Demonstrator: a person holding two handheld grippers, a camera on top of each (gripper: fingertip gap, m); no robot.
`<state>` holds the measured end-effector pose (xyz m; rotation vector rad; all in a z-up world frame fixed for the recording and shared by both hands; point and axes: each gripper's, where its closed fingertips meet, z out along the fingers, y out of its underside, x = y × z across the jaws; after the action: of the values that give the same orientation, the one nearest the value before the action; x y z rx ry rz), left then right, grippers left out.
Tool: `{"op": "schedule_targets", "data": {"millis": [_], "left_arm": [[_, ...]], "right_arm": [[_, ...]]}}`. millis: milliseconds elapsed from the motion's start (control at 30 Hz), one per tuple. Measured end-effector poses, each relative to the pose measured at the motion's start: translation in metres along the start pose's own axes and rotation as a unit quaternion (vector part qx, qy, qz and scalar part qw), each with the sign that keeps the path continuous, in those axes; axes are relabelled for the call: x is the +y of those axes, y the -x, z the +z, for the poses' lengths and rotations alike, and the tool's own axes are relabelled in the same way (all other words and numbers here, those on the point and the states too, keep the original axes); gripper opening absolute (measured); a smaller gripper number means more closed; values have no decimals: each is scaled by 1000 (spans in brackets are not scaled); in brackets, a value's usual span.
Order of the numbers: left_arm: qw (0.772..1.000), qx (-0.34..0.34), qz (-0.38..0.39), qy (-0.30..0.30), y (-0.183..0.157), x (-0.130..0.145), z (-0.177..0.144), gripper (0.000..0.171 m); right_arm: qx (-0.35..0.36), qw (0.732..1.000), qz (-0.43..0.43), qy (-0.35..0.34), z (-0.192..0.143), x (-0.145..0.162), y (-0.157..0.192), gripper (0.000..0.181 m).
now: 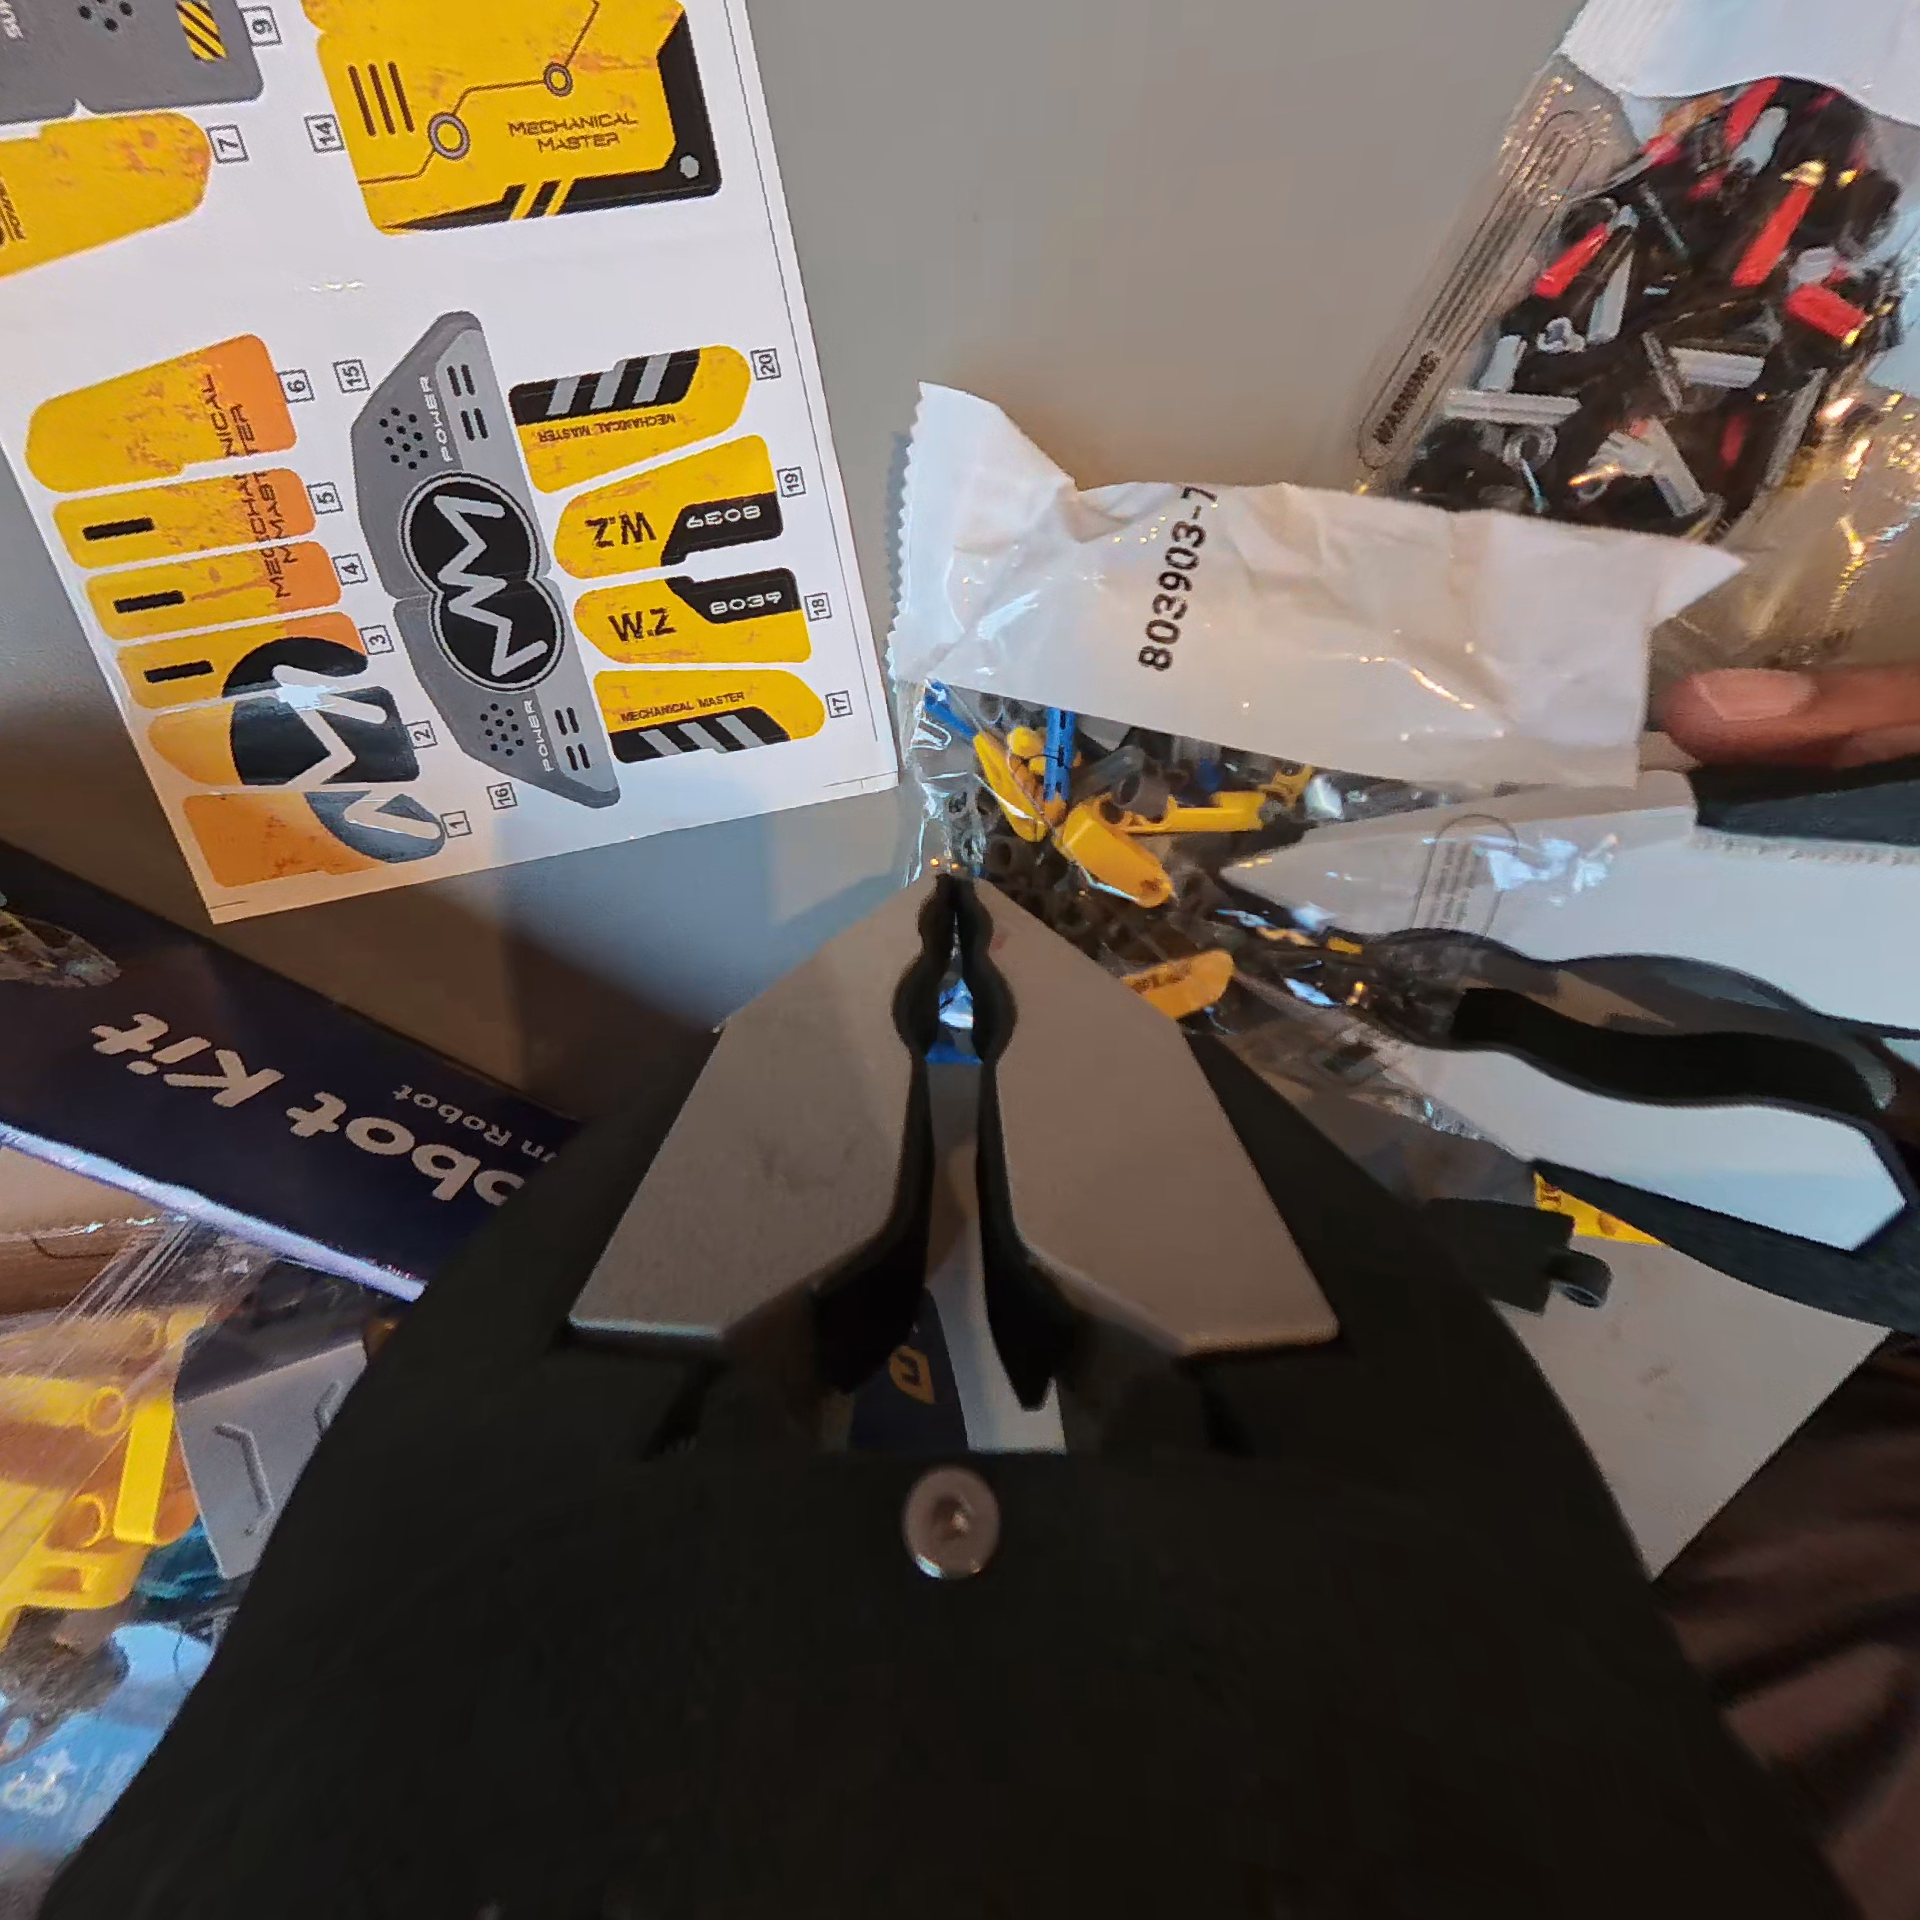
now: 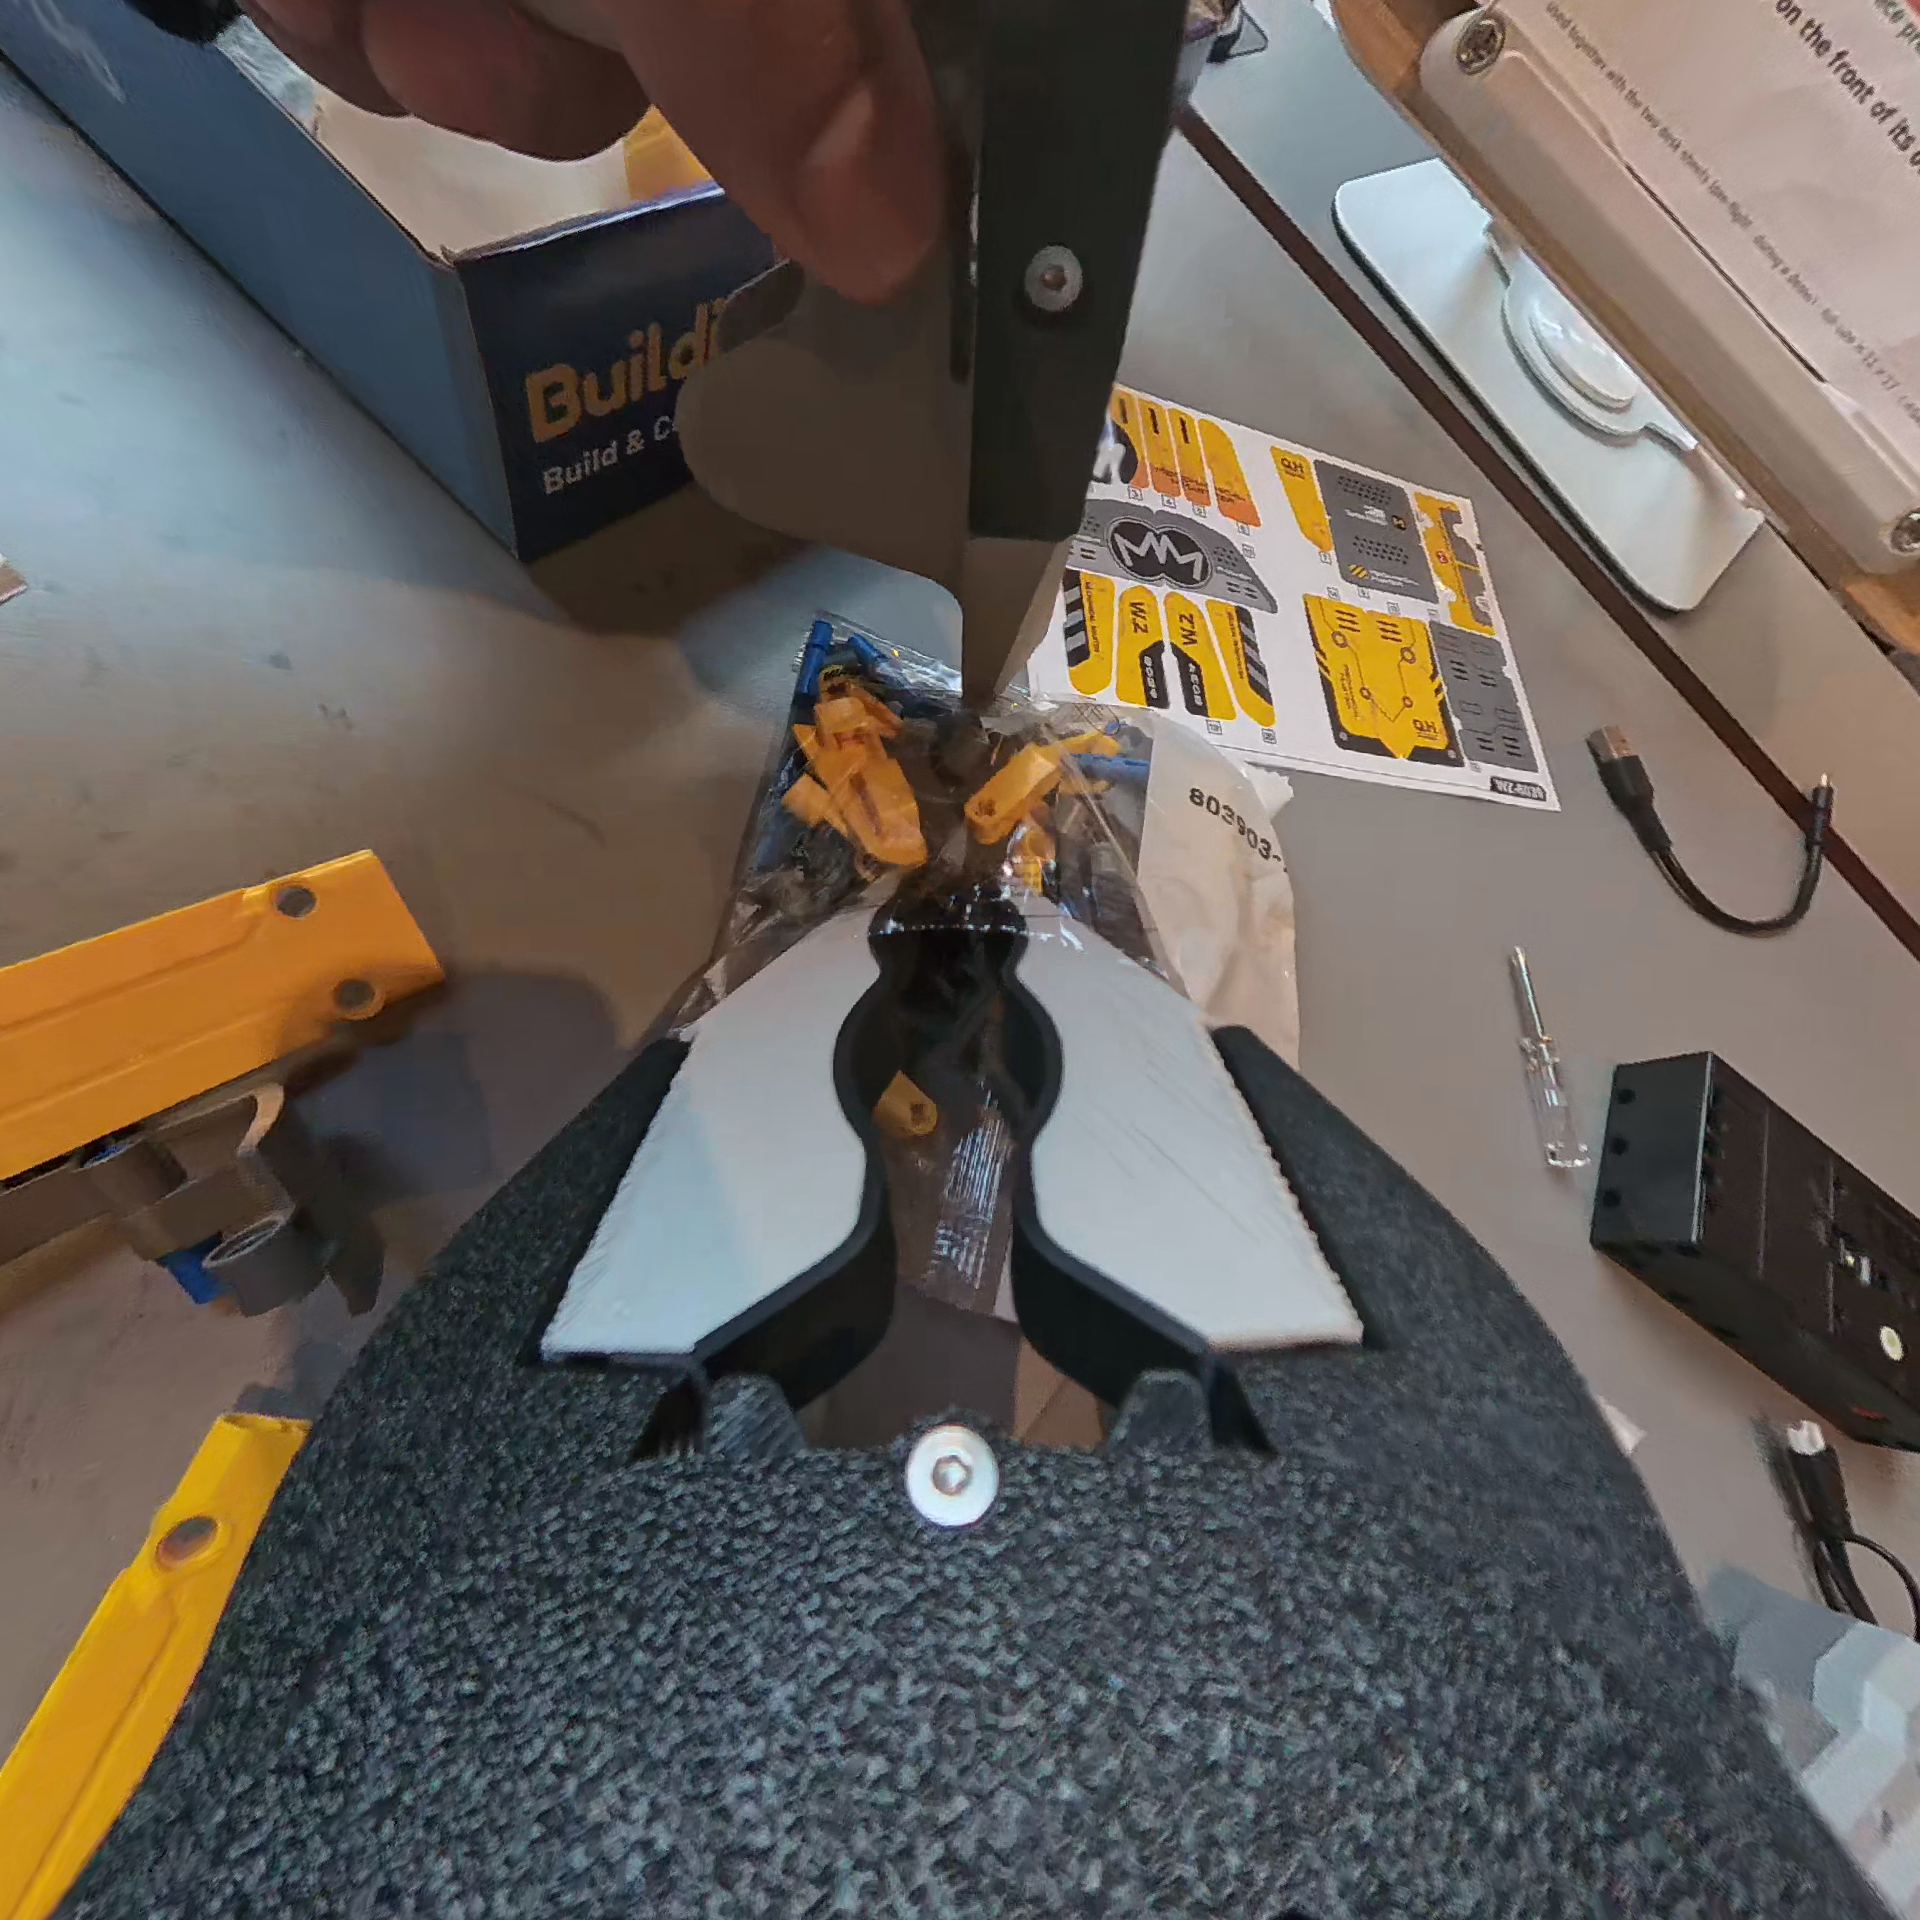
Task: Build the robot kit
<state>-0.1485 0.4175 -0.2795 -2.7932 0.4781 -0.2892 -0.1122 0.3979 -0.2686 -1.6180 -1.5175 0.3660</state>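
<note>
Left wrist view: my left gripper (image 1: 958,902), tips pinched together, is nipping one clear parts bag (image 1: 1091,821) at centre; a second bag (image 1: 1683,312) and one sticker sheet (image 1: 436,499) are lying on the grey table (image 1: 1091,208).

Right wrist view: my right gripper (image 2: 951,925) is clamping that bag (image 2: 862,790); one blue box (image 2: 499,384), one screwdriver (image 2: 1543,1060) and two yellow beams (image 2: 187,987) are resting around it.

A clear parts bag (image 2: 914,800) of yellow and blue pieces, pinched by both grippers.

My right tool (image 2: 940,920) pinches the clear bag of yellow and blue parts (image 2: 883,790); my left tool (image 2: 982,686) grips its far end, above the grey worktop (image 2: 312,644), sticker sheet (image 2: 1351,644) just beyond.
</note>
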Motion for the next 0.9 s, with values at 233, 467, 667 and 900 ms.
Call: {"op": "schedule_targets", "data": {"millis": [233,467,667,900], "left_arm": [[1000,2,18,0,-2,1,1,0],[1000,3,15,-4,0,1,1,0],[1000,1,21,-1,-1,1,1,0],[1000,-3,26,-2,-2,1,2,0]], "right_arm": [[-17,997,-81,-2,-5,-3,7,16],[-6,991,-131,-13,-15,-6,6,2],[19,985,-169,-10,-13,-6,2,17],[6,986,-166,-12,-5,-3,3,8]]}}
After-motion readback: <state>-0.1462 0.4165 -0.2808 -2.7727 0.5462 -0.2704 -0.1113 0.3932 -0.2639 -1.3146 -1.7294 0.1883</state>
